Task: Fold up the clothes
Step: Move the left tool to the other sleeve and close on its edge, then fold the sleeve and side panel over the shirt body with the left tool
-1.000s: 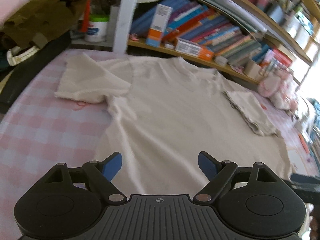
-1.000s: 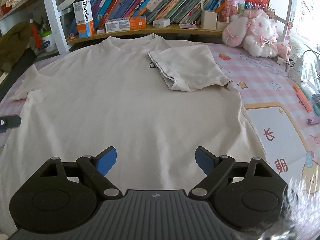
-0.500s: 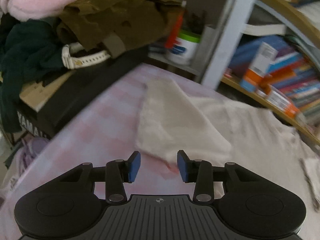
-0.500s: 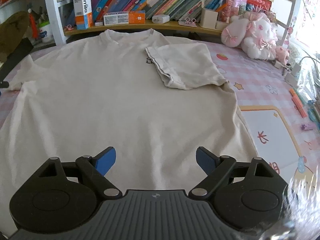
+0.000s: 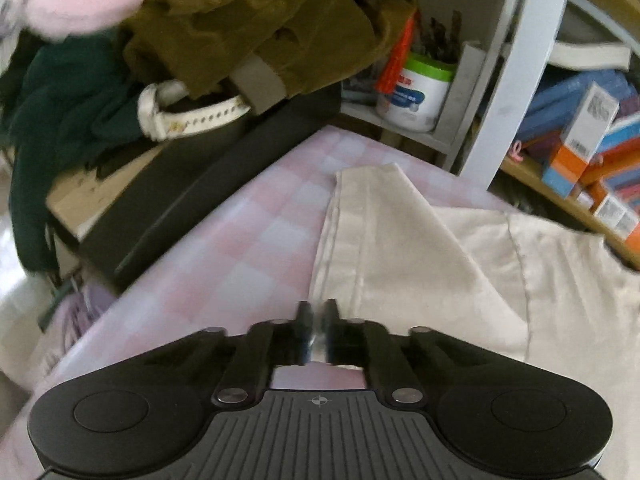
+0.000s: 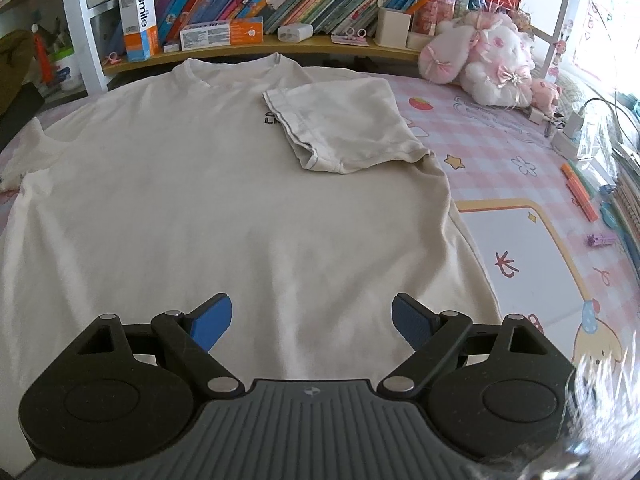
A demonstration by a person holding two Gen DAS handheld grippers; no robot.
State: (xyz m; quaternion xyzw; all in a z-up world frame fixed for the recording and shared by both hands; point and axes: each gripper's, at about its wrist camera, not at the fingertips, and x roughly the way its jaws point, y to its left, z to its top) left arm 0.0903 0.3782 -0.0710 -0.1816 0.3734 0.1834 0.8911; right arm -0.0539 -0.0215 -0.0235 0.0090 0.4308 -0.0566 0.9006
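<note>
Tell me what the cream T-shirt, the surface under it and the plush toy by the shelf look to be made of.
T-shirt: likely soft matte cotton knit; it lies limp with gentle wrinkles and stitched hems.
Surface: pink checked, printed with cartoons; looks like a smooth printed mat or cloth, I can't tell which.
Plush toy: fluffy pink and white pile fabric with satin-looking bows.

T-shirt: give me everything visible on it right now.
The T-shirt is cream, soft knit, lying face up and mostly flat on the pink checked cover, ribbed collar toward the bookshelf. The right sleeve is folded inward over the chest, partly covering a small dark print. The left sleeve lies spread; the left gripper is shut on its hem. The right gripper hovers open above the lower body.
</note>
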